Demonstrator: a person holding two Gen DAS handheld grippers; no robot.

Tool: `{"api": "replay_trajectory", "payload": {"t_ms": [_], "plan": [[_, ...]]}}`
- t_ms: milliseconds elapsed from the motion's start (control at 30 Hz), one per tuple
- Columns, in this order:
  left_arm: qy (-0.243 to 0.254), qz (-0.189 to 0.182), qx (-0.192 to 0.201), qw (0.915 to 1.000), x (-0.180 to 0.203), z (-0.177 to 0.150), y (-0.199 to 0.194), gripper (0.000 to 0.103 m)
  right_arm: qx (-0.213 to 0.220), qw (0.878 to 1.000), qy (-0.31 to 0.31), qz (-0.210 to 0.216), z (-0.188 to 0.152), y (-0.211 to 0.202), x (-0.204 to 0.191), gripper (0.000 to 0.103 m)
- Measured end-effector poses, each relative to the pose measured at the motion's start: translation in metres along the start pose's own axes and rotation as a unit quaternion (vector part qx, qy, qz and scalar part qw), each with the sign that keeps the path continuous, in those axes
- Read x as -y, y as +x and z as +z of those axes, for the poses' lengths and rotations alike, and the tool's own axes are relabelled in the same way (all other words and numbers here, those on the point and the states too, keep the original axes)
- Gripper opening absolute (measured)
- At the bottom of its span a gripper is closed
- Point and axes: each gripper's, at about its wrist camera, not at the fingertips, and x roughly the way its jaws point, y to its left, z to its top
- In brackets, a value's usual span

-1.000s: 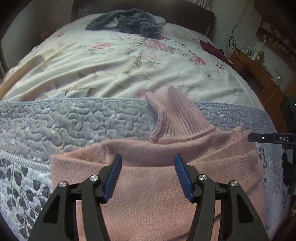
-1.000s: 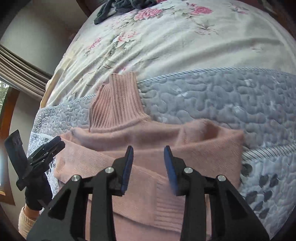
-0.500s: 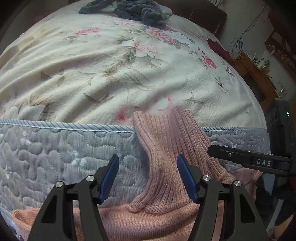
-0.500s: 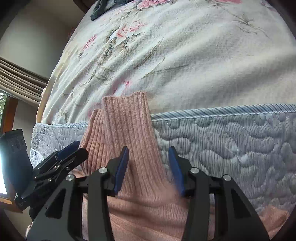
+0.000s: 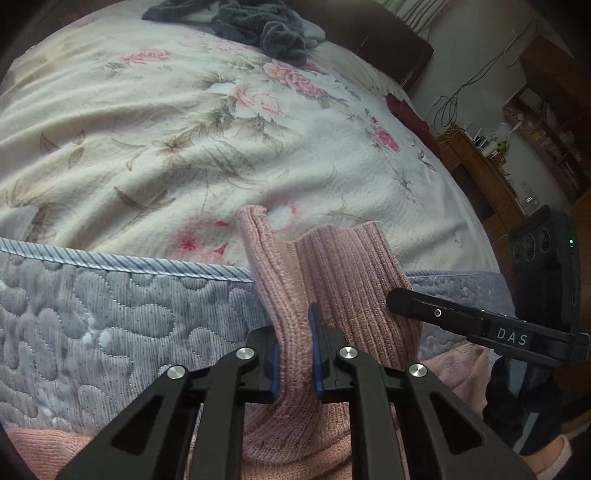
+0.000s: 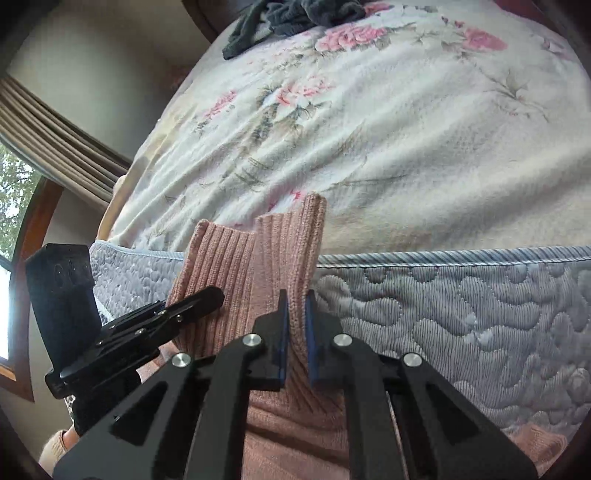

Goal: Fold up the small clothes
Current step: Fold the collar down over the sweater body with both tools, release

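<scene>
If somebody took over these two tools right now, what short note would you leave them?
Left tool: shut on the collar, its left edge.
Right tool: shut on the collar's right edge.
The pink sweater lies on the grey quilt, collar pointing toward the floral blanket.
Done: sleeves look folded in.
Left: probably fold the collar down onto the body, then halve it.
Grey clothes wait at the far end.

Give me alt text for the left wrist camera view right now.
The left gripper is shut on the left edge of a pink sweater's ribbed turtleneck collar, which lies across a blue quilted blanket on a floral bedspread. The right gripper reaches in from the right side.
</scene>
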Motion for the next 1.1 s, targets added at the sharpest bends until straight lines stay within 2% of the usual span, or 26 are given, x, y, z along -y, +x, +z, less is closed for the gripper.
{"api": "replay_trajectory", "payload": {"t_ms": [133, 300, 367, 533, 700, 800, 867, 933, 967, 1000, 1100], "plan": [[0.049, -0.019, 0.032, 0.9981, 0.021, -0.016, -0.038, 0.012, 0.023, 0.999, -0.048, 0.010, -0.019, -0.034, -0.022, 0.007], [0.119, -0.018, 0.052, 0.9914, 0.043, -0.056, -0.077, 0.013, 0.030, 0.993, -0.113, 0.014, -0.061, -0.072, -0.046, 0.007], [0.134, -0.020, 0.047, 0.9897, 0.049, -0.075, -0.086, 0.013, 0.026, 0.990, -0.135, 0.018, -0.082, -0.080, -0.052, 0.007], [0.161, -0.027, 0.027, 0.9863, 0.051, -0.122, -0.101, 0.014, -0.005, 0.984, -0.177, -0.003, -0.134, -0.085, -0.056, 0.011], [0.158, -0.020, -0.027, 0.9868, 0.033, -0.162, -0.102, 0.019, -0.059, 0.982, -0.180, -0.019, -0.176, -0.081, -0.036, 0.015], [0.149, -0.016, -0.048, 0.9875, 0.020, -0.173, -0.107, 0.019, -0.076, 0.982, -0.172, -0.023, -0.191, -0.085, -0.023, 0.015], [0.121, -0.028, -0.047, 0.9911, 0.012, -0.168, -0.113, 0.023, -0.074, 0.986, -0.147, -0.009, -0.190, -0.091, -0.015, 0.016], [0.090, -0.034, -0.035, 0.9947, 0.006, -0.155, -0.115, 0.033, -0.061, 0.992, -0.108, 0.007, -0.179, -0.095, -0.008, 0.025], [0.079, -0.035, -0.031, 0.9958, 0.004, -0.148, -0.114, 0.035, -0.057, 0.994, -0.088, 0.019, -0.172, -0.094, -0.006, 0.029], [0.064, -0.041, -0.032, 0.9966, 0.003, -0.141, -0.111, 0.039, -0.053, 0.996, -0.070, 0.026, -0.164, -0.092, -0.004, 0.035], [0.017, -0.046, -0.050, 0.9975, -0.003, -0.122, -0.091, 0.050, -0.046, 0.998, -0.027, 0.044, -0.141, -0.078, -0.002, 0.042]]}}
